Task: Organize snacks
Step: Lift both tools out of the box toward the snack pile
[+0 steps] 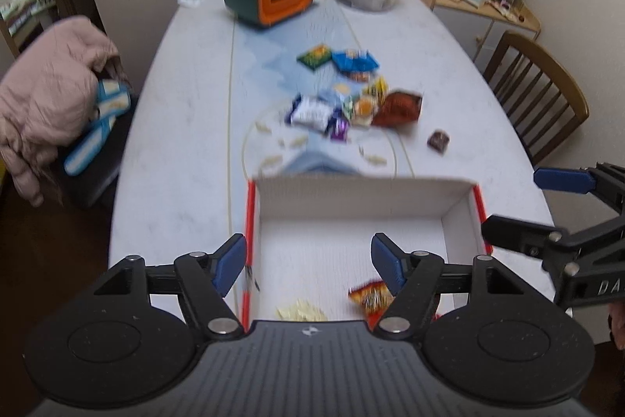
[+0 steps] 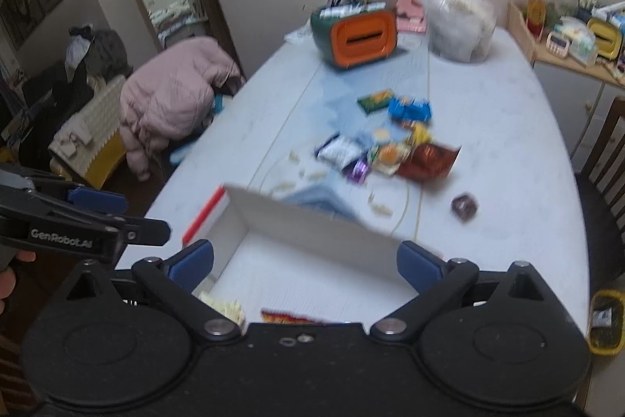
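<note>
Right now, from the left wrist camera, I see my left gripper [image 1: 308, 262] above the near end of the white box [image 1: 363, 196], its blue pads spread apart with nothing between them. 2 snacks already lie on the box floor: an orange packet [image 1: 369, 296] near the right pad and a pale packet [image 1: 300, 311] at the near edge. The right gripper [image 1: 523, 206] shows at the frame's right edge, beside the box's right wall, jaws wide and empty. Beyond the box, the loose snack pile [image 1: 343, 100] sits mid-table, with a small dark packet [image 1: 438, 140] lying apart to its right.

From the right wrist camera, my right gripper [image 2: 304, 262] is spread fully over the box [image 2: 312, 225], pinching nothing. The left gripper [image 2: 113, 217] enters at the left edge, empty as far as I can tell. The pile [image 2: 386, 147] and the dark packet [image 2: 464, 206] remain outside the box.

I judge I am between picks, with both tools free. Next I need to reach past the far wall and close on 1 packet, probably the isolated dark one, which offers the cleanest grasp.
</note>
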The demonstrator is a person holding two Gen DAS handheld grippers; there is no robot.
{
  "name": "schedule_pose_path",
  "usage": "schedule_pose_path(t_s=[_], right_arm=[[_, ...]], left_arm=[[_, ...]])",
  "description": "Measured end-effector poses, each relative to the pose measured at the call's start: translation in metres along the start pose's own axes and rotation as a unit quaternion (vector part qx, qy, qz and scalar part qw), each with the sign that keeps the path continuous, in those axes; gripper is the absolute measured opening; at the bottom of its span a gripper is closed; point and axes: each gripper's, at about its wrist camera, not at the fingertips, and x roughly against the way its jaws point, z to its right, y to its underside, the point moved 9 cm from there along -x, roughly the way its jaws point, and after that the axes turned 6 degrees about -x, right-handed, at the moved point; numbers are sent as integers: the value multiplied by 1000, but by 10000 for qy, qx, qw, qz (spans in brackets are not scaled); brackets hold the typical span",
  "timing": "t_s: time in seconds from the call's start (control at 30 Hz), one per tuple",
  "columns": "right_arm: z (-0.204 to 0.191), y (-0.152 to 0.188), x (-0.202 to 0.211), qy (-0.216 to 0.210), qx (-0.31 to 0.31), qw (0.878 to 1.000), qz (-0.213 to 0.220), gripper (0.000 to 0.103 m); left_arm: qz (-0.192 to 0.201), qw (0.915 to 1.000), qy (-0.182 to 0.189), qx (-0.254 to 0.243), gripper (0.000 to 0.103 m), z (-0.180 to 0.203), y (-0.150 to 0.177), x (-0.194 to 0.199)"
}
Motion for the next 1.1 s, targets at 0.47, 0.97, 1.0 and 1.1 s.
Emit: schedule_pose_path(t_s=[0.47,0.97,1.0,1.1], right_arm=[[77,-71,-19,416,-137,9990,-39,102],[181,-66,-116,650,-382,9926,-949,97],[186,-65,-123,639,-389,9921,-1008,95],[198,-58,-144,601,-391,9899,-1220,90]], left_arm=[[-98,9998,169,-20,73,24,-95,-31],[-1105,9937,53,187,73,36,-128,-179],[-1182,9928,62,170,73,37,-128,-189],[-1385,9902,76,150,73,41,-129,-215]])
